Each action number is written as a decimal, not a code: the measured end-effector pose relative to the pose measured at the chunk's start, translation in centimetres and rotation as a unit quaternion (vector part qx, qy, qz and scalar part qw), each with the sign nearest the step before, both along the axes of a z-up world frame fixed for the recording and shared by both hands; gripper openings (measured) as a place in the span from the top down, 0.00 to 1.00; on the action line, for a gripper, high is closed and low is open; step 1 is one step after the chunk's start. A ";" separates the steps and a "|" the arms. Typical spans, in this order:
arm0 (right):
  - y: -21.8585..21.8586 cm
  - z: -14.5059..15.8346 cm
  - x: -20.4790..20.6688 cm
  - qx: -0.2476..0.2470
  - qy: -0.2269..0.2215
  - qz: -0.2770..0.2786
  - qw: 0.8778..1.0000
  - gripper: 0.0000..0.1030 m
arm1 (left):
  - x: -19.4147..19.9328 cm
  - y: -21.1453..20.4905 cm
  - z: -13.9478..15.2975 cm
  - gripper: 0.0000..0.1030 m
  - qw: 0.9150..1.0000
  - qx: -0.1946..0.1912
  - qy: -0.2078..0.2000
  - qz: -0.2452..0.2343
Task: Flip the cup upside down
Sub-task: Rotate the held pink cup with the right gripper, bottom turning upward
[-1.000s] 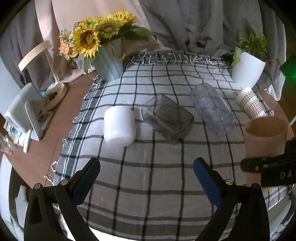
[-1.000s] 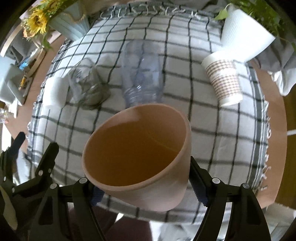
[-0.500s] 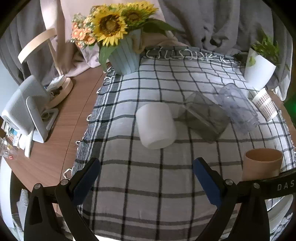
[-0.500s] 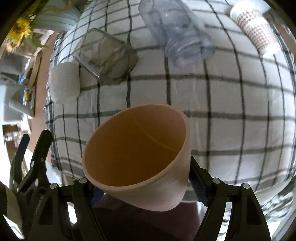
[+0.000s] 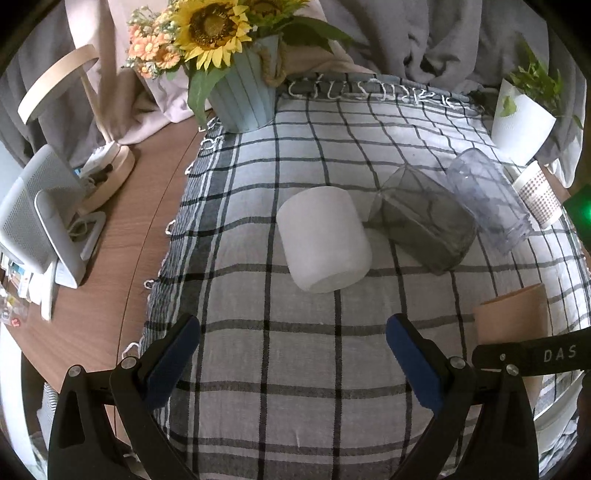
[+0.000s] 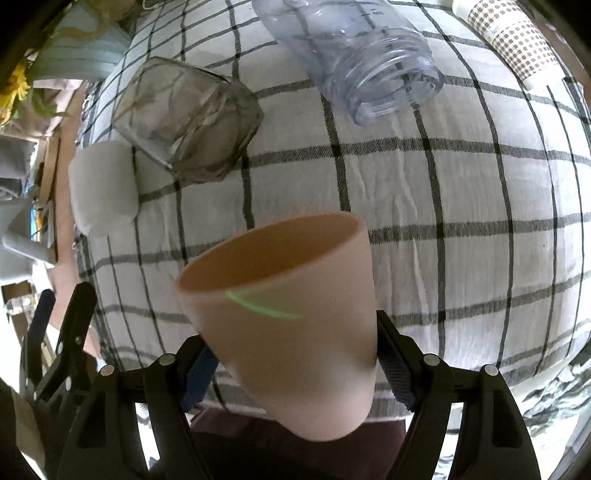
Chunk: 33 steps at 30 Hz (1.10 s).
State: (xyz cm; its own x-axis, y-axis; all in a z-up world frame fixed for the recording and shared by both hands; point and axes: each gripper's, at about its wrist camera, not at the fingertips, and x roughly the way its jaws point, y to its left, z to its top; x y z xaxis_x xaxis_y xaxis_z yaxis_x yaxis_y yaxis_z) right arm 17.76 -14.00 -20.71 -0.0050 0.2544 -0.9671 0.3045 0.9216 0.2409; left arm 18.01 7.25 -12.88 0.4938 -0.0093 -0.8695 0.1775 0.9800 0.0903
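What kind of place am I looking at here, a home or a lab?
Most likely a home room staged for recording: a wooden table under a checked tablecloth, a sunflower bouquet in a blue pot, and grey fabric draped behind.

— Where do things lie in the left wrist view?
— The white cup (image 5: 323, 238) sits mid-frame on the checked cloth (image 5: 303, 354), the glass tumbler (image 5: 424, 225) touching its right side, the clear plastic jar (image 5: 487, 199) further right, the paper cup (image 5: 537, 194) beyond it.
— And the upper part?
— The sunflower pot (image 5: 245, 96) at upper centre-left, the white planter (image 5: 522, 122) at upper right.
— The tan cup (image 6: 291, 317)?
— In the right wrist view, bottom centre, between the right gripper (image 6: 295, 365) fingers.
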 end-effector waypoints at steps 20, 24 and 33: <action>-0.1 3.2 -3.1 -0.018 -0.077 0.037 0.996 0.18 | -4.3 -1.0 2.4 0.00 0.998 -0.005 -0.024 0.058; -1.3 5.4 -4.9 -0.031 -0.116 0.046 0.992 0.18 | -5.8 -2.1 3.3 0.00 0.998 -0.008 -0.031 0.063; -5.0 8.8 -8.7 -0.075 -0.183 0.044 0.979 0.18 | -10.0 -6.5 3.9 0.00 0.997 -0.028 -0.058 0.040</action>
